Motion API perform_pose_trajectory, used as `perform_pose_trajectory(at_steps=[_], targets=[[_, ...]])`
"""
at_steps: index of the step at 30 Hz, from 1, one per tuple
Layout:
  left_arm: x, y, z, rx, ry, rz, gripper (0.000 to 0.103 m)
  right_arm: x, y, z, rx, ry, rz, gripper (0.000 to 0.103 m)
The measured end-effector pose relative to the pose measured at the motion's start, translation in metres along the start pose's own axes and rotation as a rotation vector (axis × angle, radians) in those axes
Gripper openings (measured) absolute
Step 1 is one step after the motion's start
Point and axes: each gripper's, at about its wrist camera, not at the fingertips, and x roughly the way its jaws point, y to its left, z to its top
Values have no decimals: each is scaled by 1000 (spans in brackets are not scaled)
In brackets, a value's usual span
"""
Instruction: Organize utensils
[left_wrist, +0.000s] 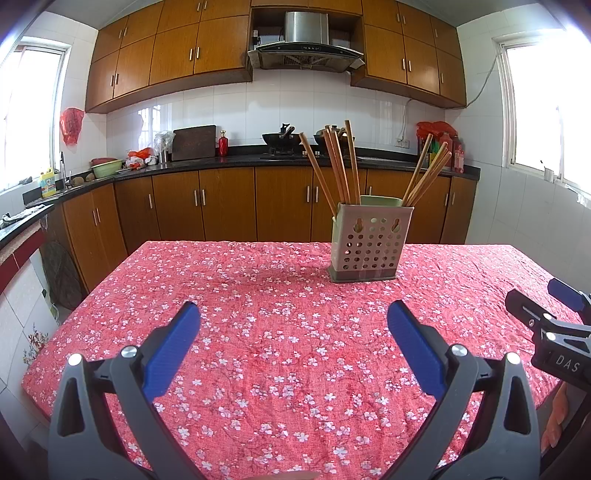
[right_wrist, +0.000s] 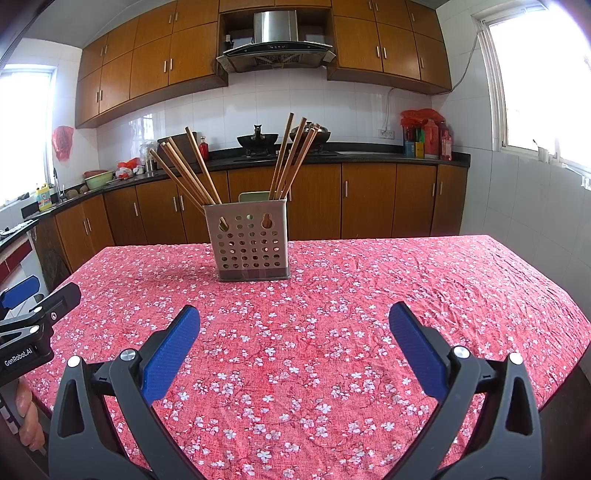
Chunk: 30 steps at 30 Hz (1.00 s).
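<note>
A grey perforated utensil holder stands upright on the table, toward its far side; it also shows in the right wrist view. Several wooden chopsticks lean out of it in two bunches, left and right. My left gripper is open and empty, low over the cloth, well short of the holder. My right gripper is open and empty too, at a similar distance. Each gripper shows at the edge of the other's view: the right one in the left wrist view, the left one in the right wrist view.
The table carries a red floral cloth. Behind it runs a kitchen counter with a wok, a cutting board, bottles and bowls. Wooden cabinets stand below and above. Windows are on both sides.
</note>
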Motion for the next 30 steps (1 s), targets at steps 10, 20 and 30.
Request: perform_pose_trajectory(at_steps=[10,20,30], targets=[[0,0,0,0,2,1,99,0,0,0,1,1,0,101],[1,-1,0,1,0,3,99,1,1,0,3,3,0,101],[4,-1,-1,-1,9,1,99,1,2,-2,7,4,0,101]])
